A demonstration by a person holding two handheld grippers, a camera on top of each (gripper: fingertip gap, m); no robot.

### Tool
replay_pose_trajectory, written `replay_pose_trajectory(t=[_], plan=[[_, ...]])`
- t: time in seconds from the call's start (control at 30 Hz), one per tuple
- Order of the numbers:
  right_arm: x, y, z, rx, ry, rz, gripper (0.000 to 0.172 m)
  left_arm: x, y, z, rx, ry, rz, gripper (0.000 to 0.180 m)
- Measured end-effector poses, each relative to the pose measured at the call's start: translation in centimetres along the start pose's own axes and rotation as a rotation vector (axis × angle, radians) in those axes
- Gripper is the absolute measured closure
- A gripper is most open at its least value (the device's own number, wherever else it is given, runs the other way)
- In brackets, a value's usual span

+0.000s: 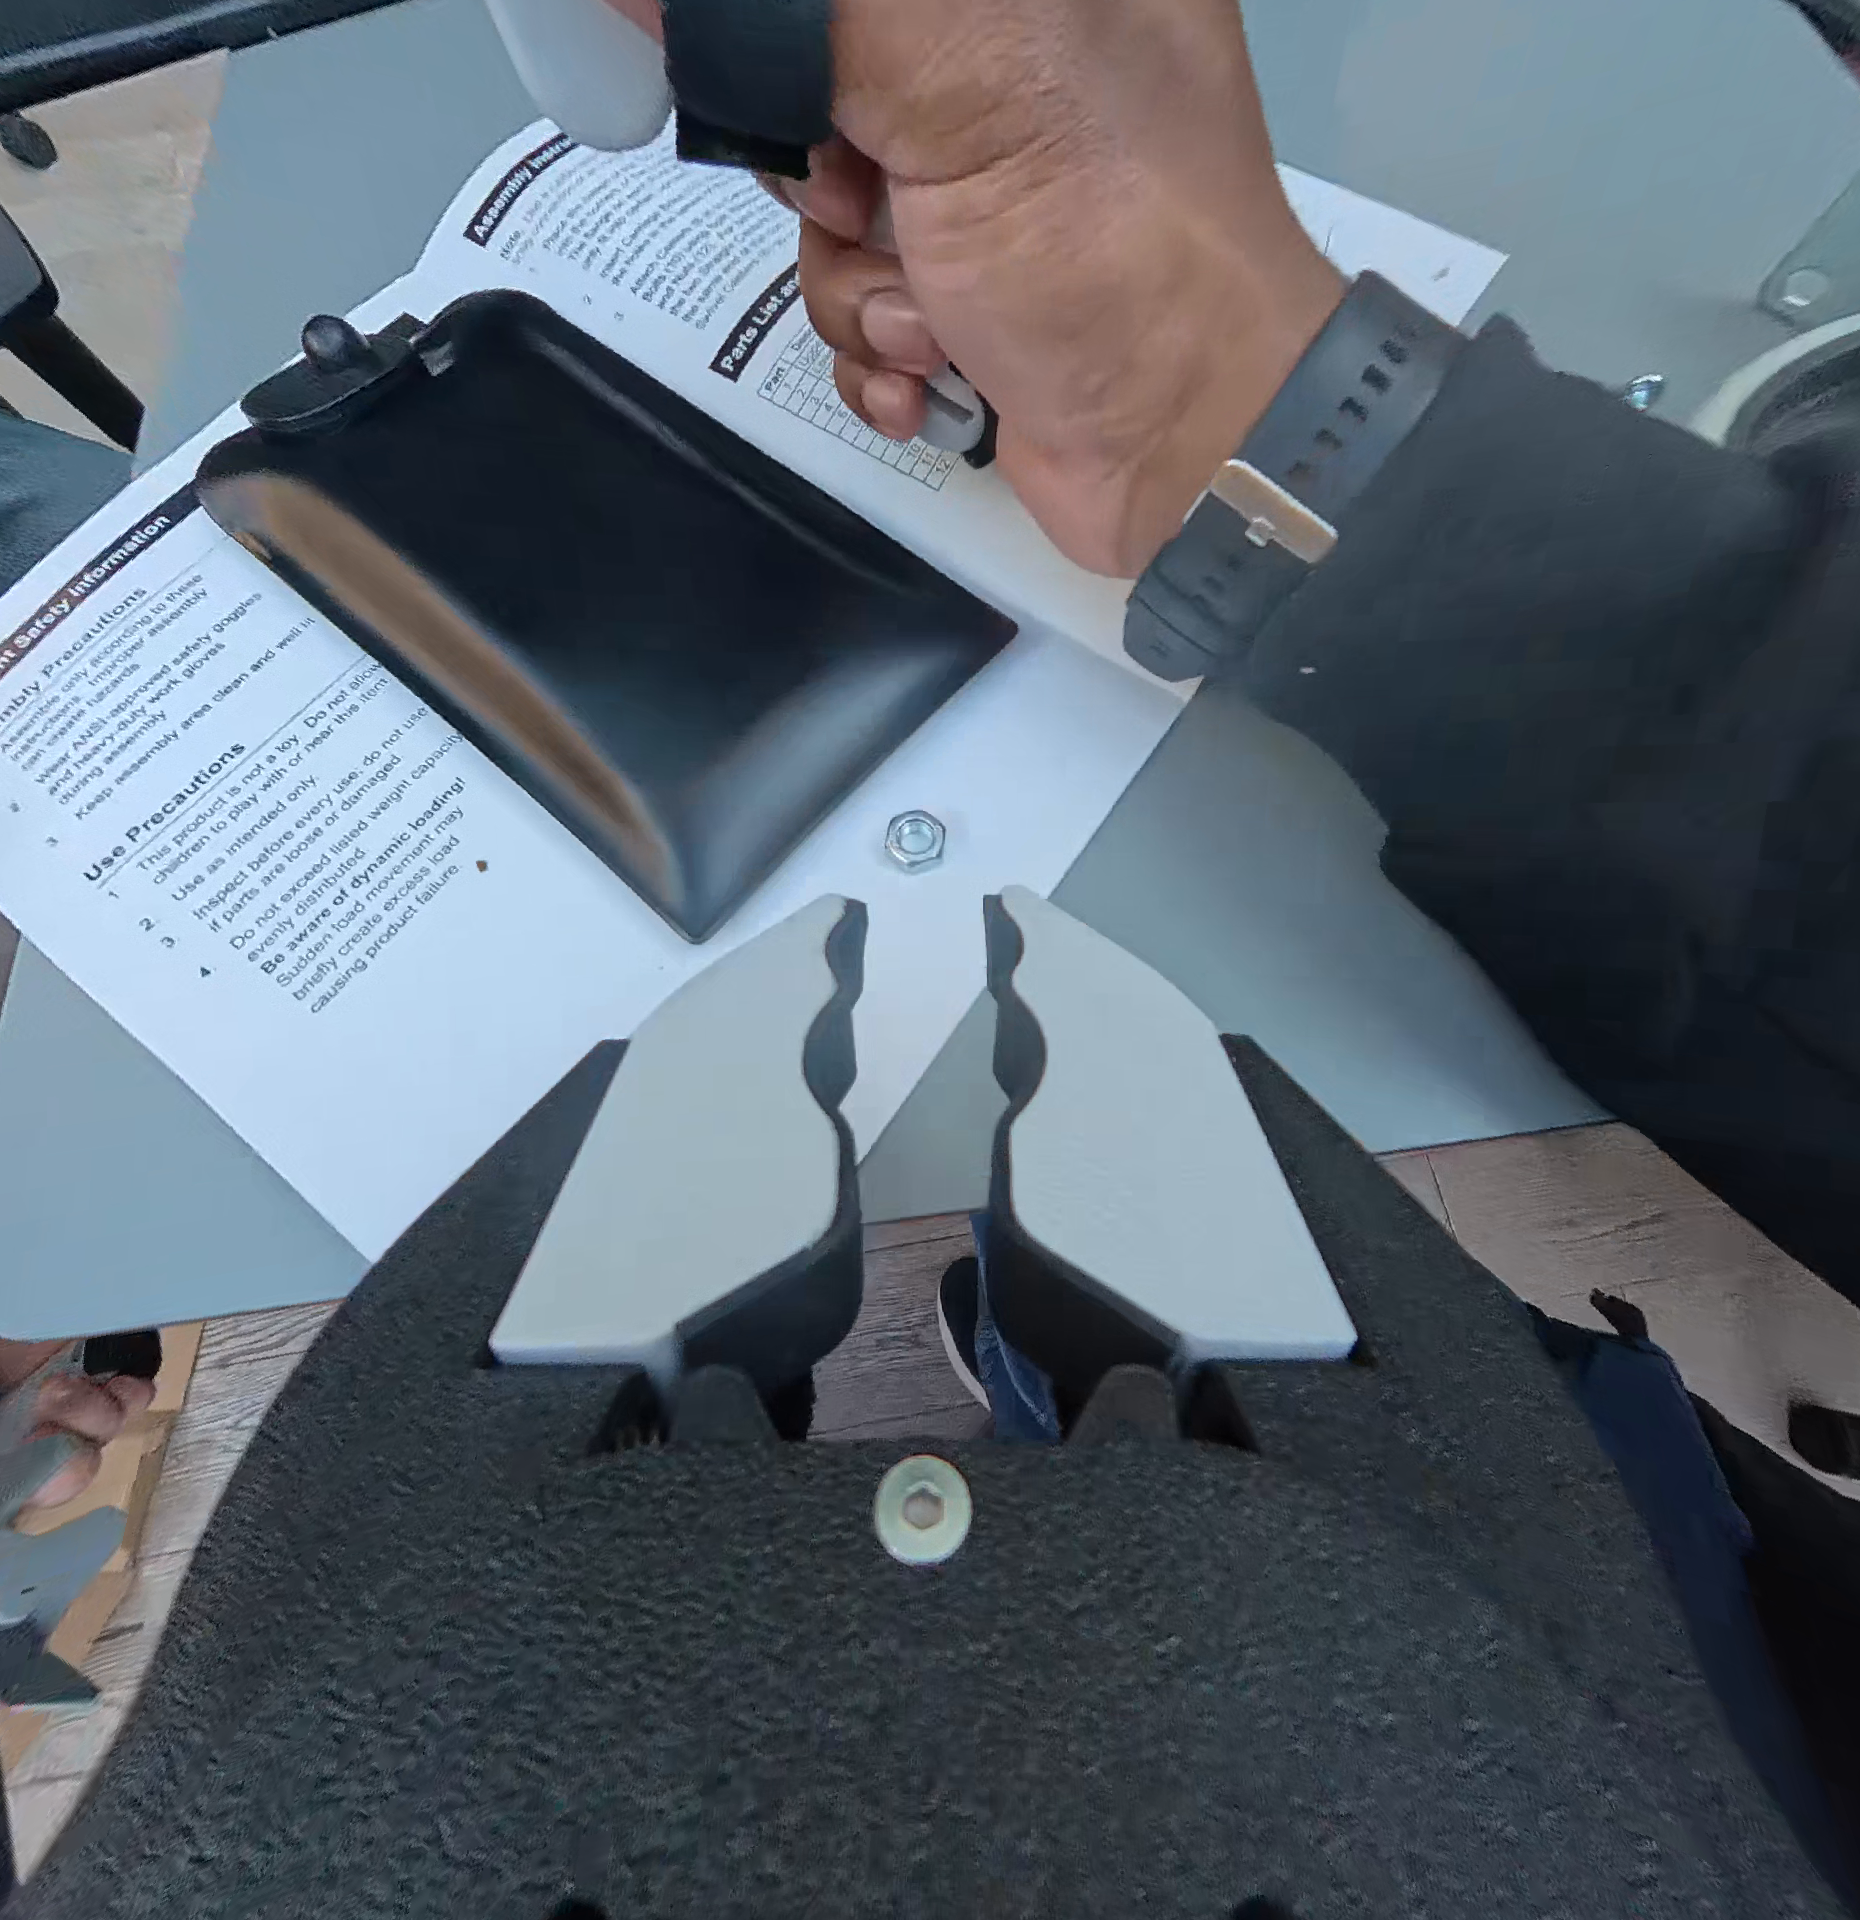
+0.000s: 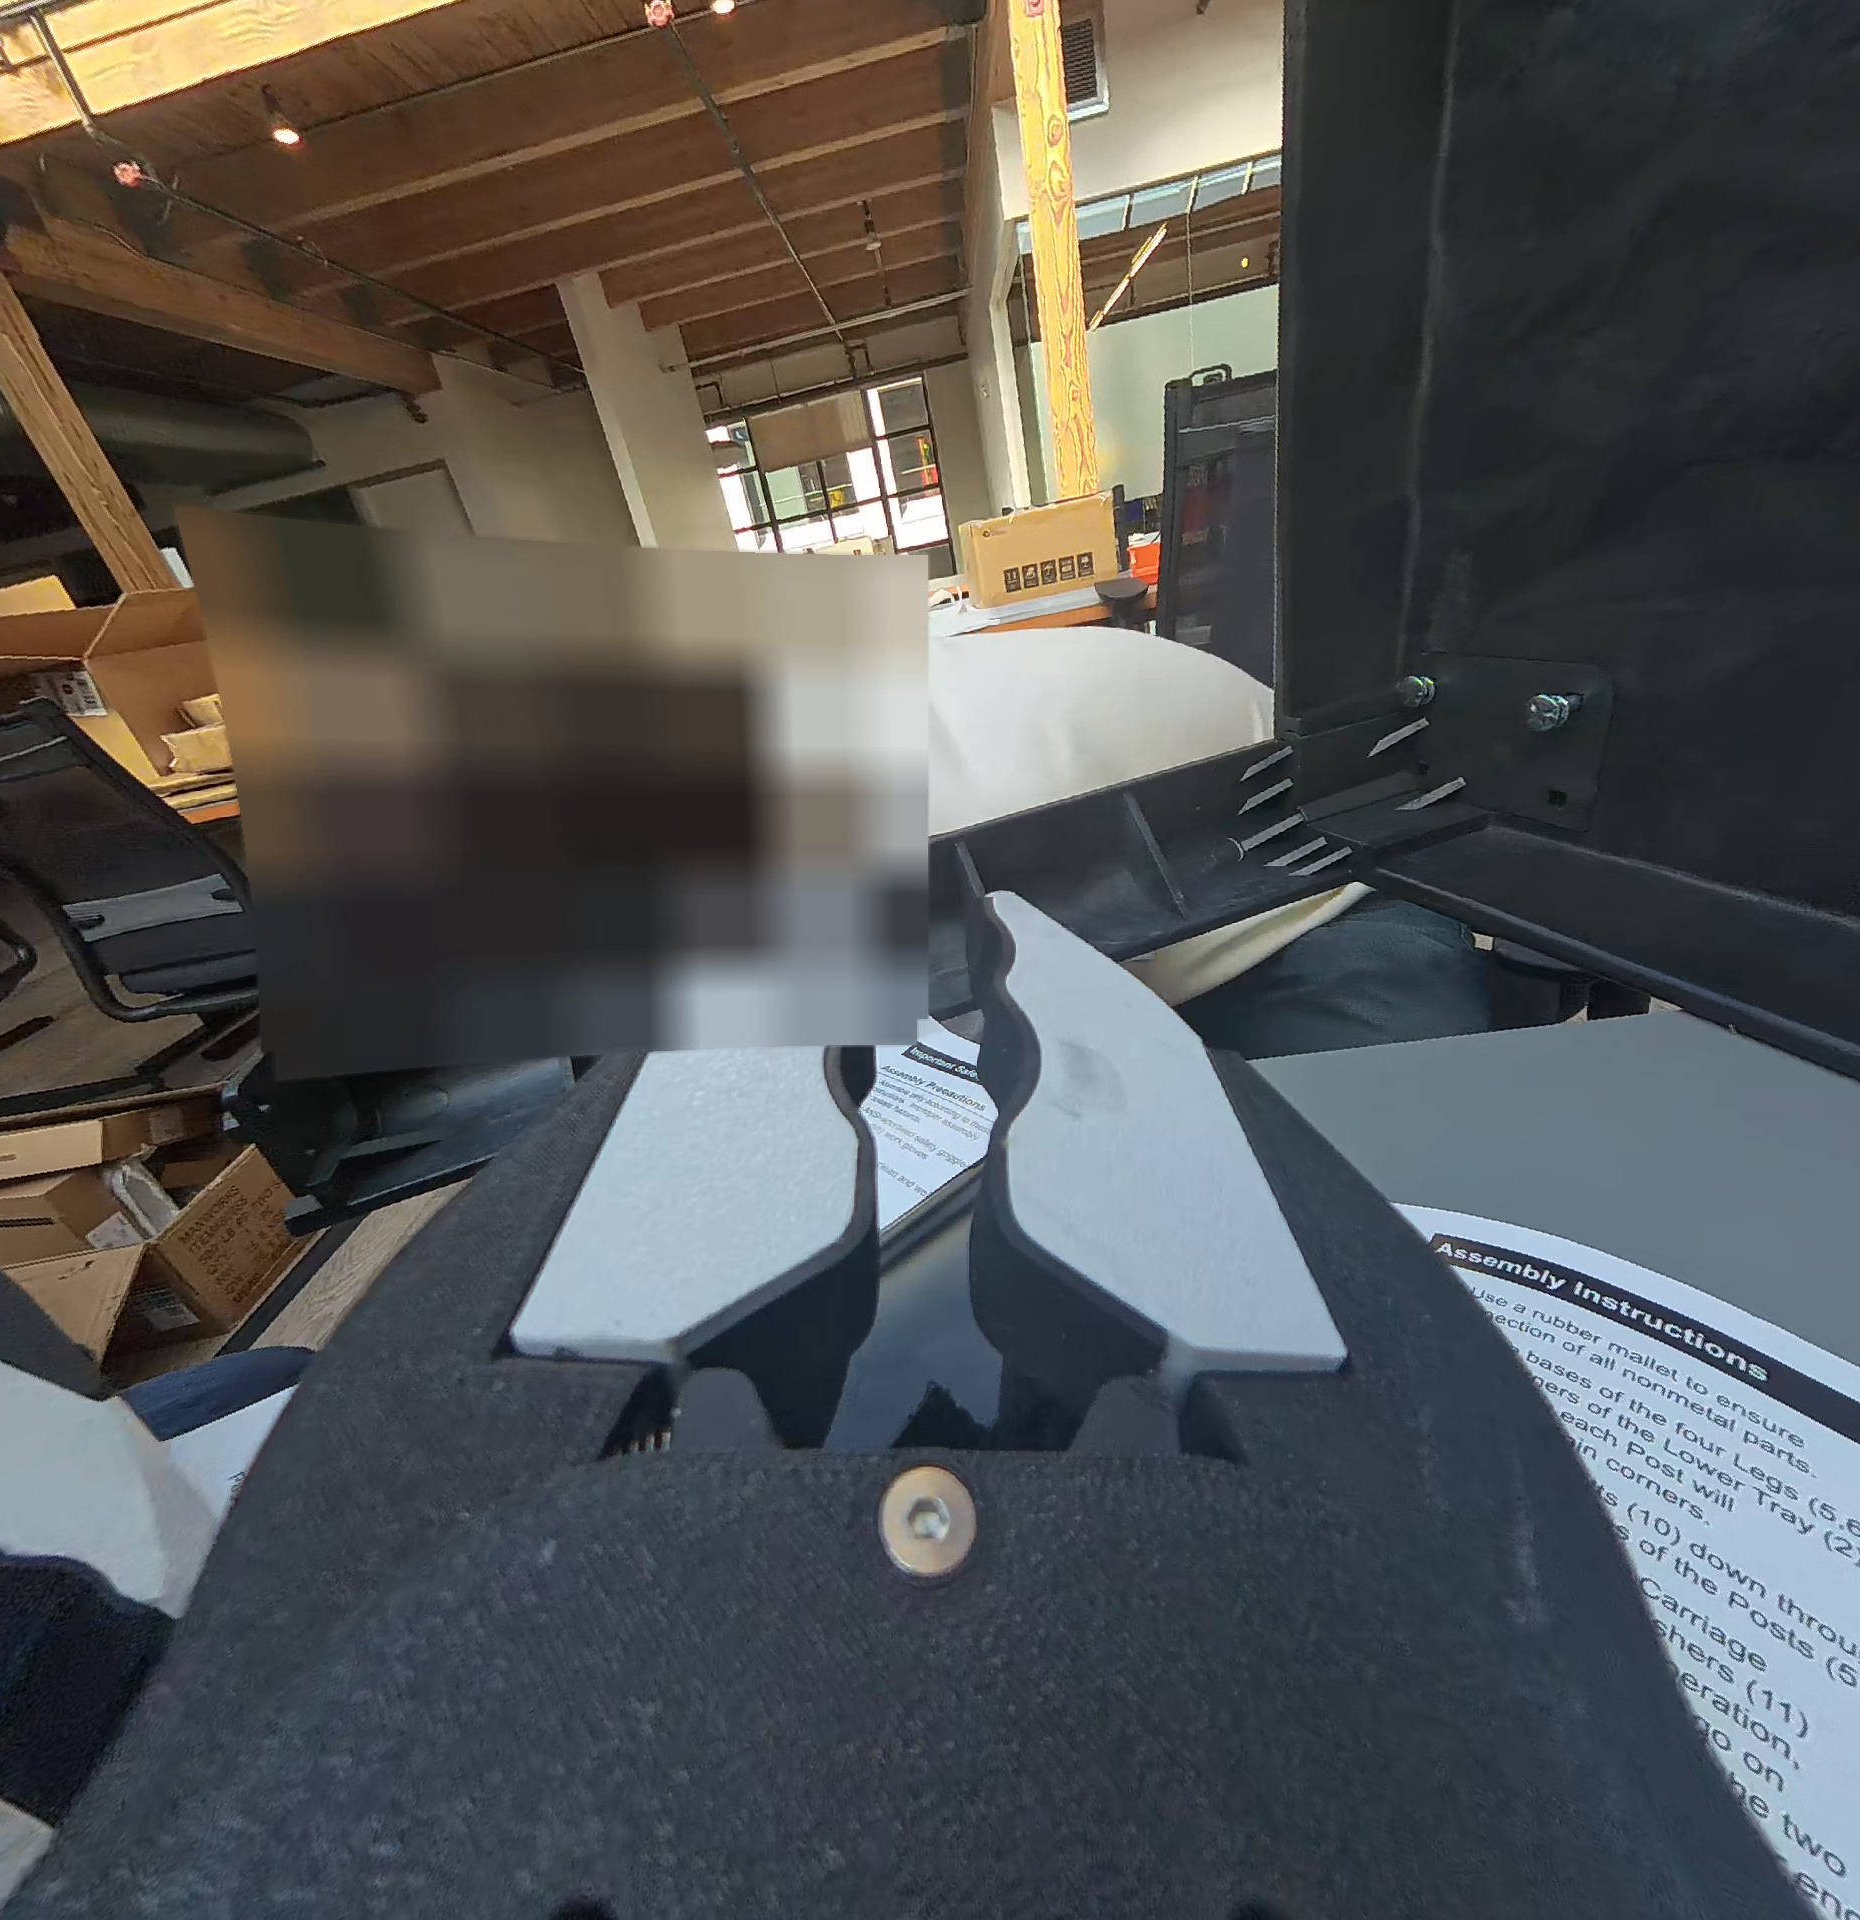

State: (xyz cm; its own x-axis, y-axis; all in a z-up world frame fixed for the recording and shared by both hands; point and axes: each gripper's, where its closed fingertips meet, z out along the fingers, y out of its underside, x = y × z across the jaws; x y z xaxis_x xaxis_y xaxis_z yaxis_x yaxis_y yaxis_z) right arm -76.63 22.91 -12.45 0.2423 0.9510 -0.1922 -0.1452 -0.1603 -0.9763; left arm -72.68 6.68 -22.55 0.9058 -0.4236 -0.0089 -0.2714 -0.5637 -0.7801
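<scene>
Left gripper: fingers narrowly parted, holding nothing, just short of the steel nut on the instruction sheet.
Right gripper: finger state cannot be told; one tip is masked.
Black tray: shallow, nothing inside.

Loft office: timber ceiling, office chair, cardboard boxes.

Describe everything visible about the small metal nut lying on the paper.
The nut is a small, shiny silver hex nut that looks like plated steel, its round hole facing up. It lies flat on the white printed sheet, apart from the black tray's near corner, just beyond the left gripper, whose open jaws do not touch it.
</scene>
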Motion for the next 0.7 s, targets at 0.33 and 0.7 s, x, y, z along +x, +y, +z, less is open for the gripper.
replay_pose_trajectory(t=[0.33, 0.7], plan=[[0.7, -0.9, -0.6, 0.055, -0.003, 0.047, 0.158, 0.0, 0.7, 4.0, -0.135, 0.023, 0.02, 0.158], [1.1, -1.3, -1.1, 0.089, -0.003, 0.077, 0.158, -0.6, 1.2, 5.1, -0.194, -0.006, 0.024, 0.157]])
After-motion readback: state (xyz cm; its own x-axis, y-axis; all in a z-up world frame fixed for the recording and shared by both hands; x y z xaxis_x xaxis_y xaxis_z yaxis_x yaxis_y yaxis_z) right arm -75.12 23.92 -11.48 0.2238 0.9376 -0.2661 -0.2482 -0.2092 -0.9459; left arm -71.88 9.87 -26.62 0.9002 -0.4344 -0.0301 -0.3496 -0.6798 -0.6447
